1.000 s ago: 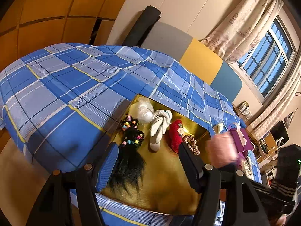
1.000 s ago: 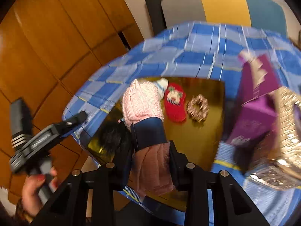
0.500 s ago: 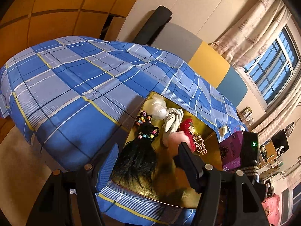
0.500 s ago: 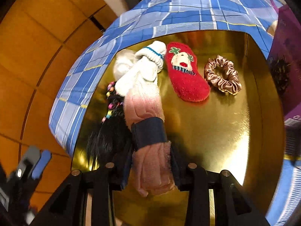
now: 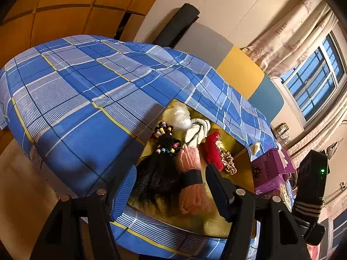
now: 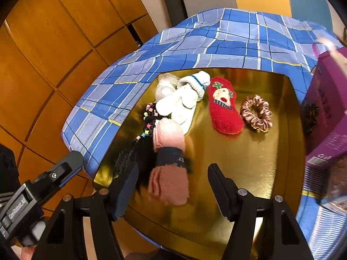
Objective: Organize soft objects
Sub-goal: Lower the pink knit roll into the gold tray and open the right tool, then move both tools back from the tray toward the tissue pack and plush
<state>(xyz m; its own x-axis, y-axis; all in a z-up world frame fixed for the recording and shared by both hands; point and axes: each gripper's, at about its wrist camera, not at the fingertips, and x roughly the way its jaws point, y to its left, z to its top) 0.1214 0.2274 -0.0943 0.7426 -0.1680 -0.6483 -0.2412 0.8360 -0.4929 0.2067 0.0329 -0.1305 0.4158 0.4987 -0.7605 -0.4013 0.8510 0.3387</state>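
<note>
A gold tray (image 6: 249,166) lies on the blue plaid bed (image 6: 216,43). On it lie a pink sock bundle with a dark band (image 6: 170,153), white socks (image 6: 184,101), a red slipper sock (image 6: 224,106), a brown scrunchie (image 6: 257,112), a black hairpiece with coloured beads (image 6: 138,149) and a clear bag (image 6: 164,86). My right gripper (image 6: 173,186) is open, its jaws spread either side of the pink bundle, which lies free on the tray. My left gripper (image 5: 171,192) is open and empty above the tray's near edge; the pink bundle (image 5: 190,173) shows between its jaws.
A purple box (image 6: 329,108) stands at the tray's right edge. Wooden wall panels (image 6: 54,43) are on the left. A padded headboard (image 5: 238,71) and a window (image 5: 314,78) are beyond the bed. The left gripper's body (image 6: 32,197) shows at lower left.
My right gripper was shut on the pink sock bundle and carried it down to the tray. Now its jaws have opened and the bundle lies on the tray beside the hairpiece.
</note>
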